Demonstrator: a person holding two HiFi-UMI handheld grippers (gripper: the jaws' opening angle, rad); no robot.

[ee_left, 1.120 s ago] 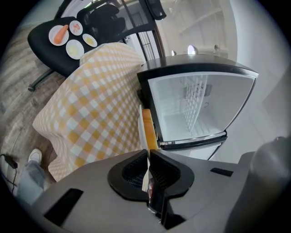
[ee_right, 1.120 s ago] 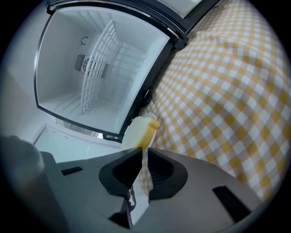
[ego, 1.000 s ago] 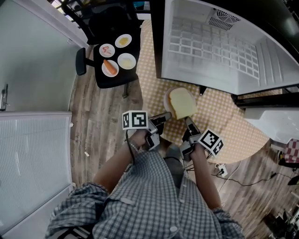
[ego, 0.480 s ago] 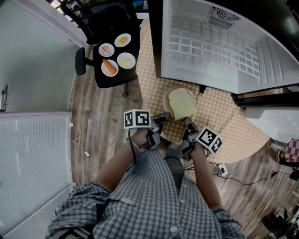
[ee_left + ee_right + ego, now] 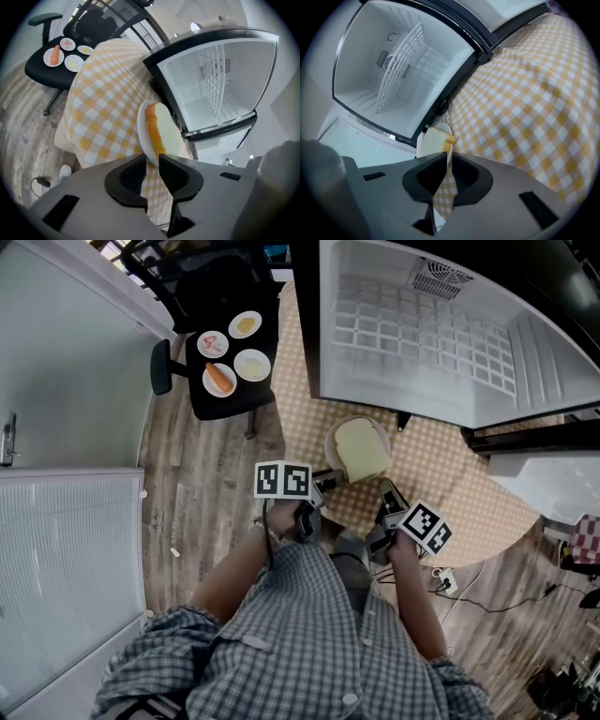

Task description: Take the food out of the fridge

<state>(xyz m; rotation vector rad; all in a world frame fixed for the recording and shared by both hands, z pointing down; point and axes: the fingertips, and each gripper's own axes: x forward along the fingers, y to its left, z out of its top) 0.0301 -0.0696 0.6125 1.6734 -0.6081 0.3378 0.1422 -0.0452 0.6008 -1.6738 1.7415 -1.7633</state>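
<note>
A white plate (image 5: 330, 442) with a thick slice of bread (image 5: 363, 448) hangs over the yellow checked table, just in front of the open fridge (image 5: 422, 324). My left gripper (image 5: 323, 481) is shut on the plate's near-left rim. My right gripper (image 5: 382, 489) is shut on its near-right rim. In the left gripper view the plate (image 5: 142, 126) stands on edge between the jaws, with the bread (image 5: 164, 131) on its right face. The right gripper view shows the plate (image 5: 442, 129) and bread (image 5: 432, 141) just past the jaws. The fridge interior holds only a white wire shelf (image 5: 401, 65).
A black office chair (image 5: 225, 399) at the upper left carries several small plates, one with a carrot (image 5: 220, 378). The checked tablecloth (image 5: 441, 474) spreads under the plate and to the right. A white door (image 5: 66, 559) and wood floor (image 5: 197, 493) lie to the left. Cables trail on the floor at the right.
Both grippers keep their hold on the plate. The left gripper has shifted slightly right, and the plate with bread has edged a little away from me.
</note>
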